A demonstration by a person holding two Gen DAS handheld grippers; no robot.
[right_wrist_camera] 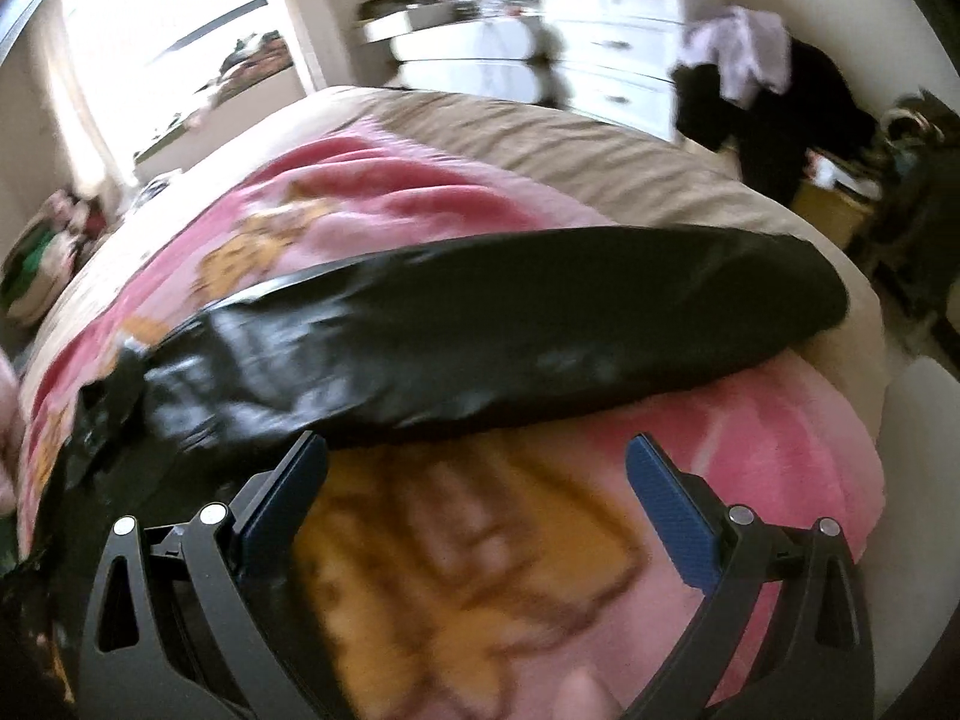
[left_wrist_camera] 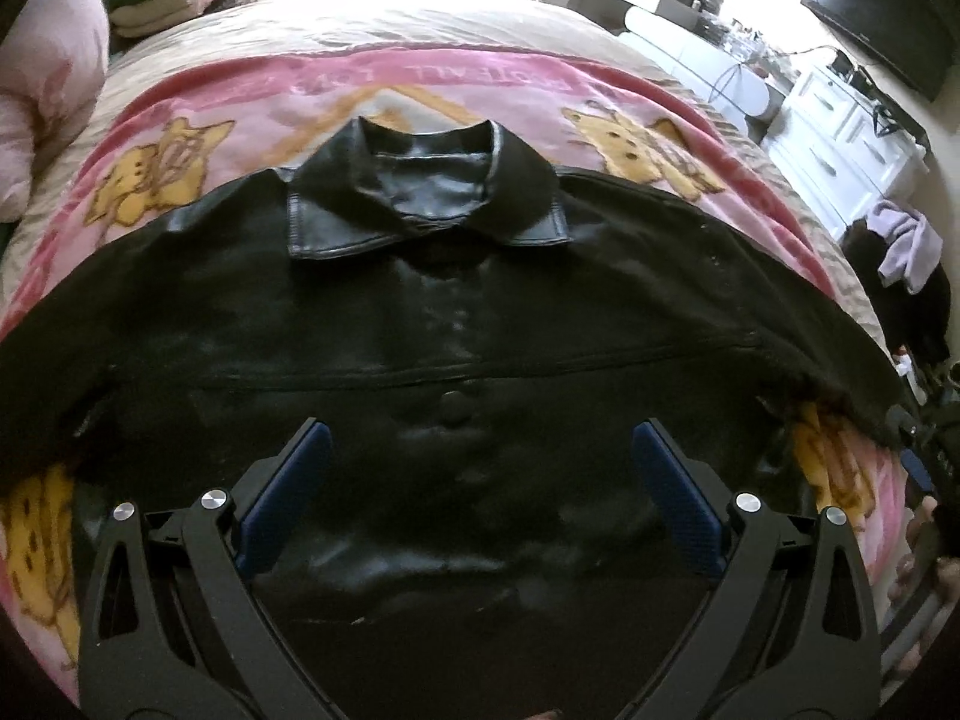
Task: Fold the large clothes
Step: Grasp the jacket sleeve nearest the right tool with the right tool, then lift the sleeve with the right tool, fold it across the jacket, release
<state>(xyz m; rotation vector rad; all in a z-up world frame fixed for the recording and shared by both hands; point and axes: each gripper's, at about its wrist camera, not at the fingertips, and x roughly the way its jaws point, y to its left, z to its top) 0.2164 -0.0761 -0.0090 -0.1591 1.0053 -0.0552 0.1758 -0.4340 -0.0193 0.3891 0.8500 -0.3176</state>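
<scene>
On pink blanket (left_wrist_camera: pixel 252 102): black jacket (left_wrist_camera: pixel 420 312) flat | both grippers' fingers (left_wrist_camera: pixel 678 480) spread, empty

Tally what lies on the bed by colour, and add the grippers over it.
Black: 1, the leather jacket, spread flat with its collar away from the camera.
Pink: 1, the cartoon blanket under it.
Beige: 1, the bedcover beneath both.
Grippers: 2, the left gripper and the right gripper, fingers apart, holding nothing.
Total: 5.
</scene>
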